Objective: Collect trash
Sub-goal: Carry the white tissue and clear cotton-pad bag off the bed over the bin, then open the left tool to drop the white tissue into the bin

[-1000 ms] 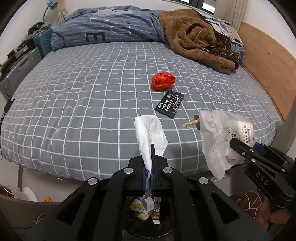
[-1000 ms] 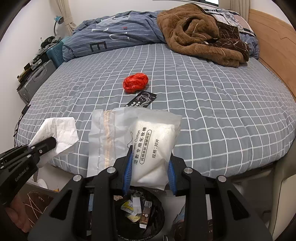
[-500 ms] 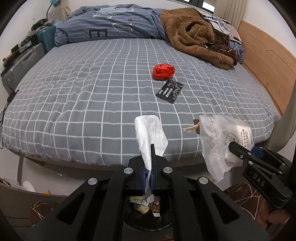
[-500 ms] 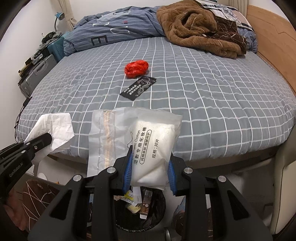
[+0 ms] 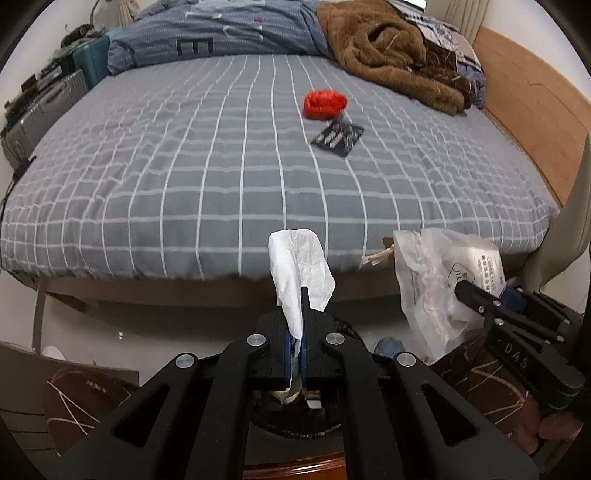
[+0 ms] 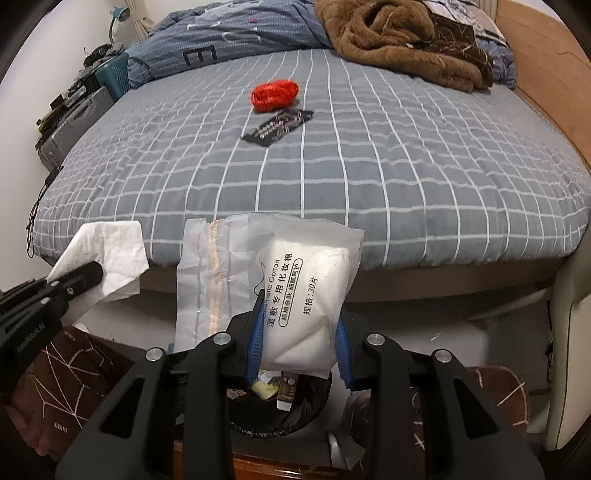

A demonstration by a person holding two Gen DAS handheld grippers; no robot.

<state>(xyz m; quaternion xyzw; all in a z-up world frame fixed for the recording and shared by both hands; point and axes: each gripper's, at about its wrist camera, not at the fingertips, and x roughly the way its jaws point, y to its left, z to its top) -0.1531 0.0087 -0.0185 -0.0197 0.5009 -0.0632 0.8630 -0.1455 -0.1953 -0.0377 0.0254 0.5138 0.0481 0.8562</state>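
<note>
Tissue (image 5: 299,266), white and crumpled, stands up from the left gripper (image 5: 295,354), whose jaws are pinched tight on its lower end. Beside it, the right gripper (image 6: 299,350) clamps a white cotton-pad packet (image 6: 306,295) between its blue pads (image 6: 255,343), jaws narrow around the packet's lower part; a clear flap with a seal strip hangs off the packet's left side. Both grippers point steeply down over a black-lined bin (image 6: 280,410), which sits on the floor just off the foot of the bed and already holds scraps of paper and wrappers. In the left view the bin (image 5: 295,417) shows only through the gap under the jaws.

Farther out, two more pieces of trash lie on the grey checked bed (image 5: 184,166): a crumpled red wrapper (image 5: 325,104) and, touching or just beside it, a flat black packet (image 5: 338,139) with pale print. A brown blanket (image 5: 388,48) and a blue duvet (image 5: 229,33) are heaped at the far end. A grey suitcase (image 6: 74,125) stands along the bed's left side. Brown patterned slippers (image 6: 59,398) lie on the floor near the bin.
</note>
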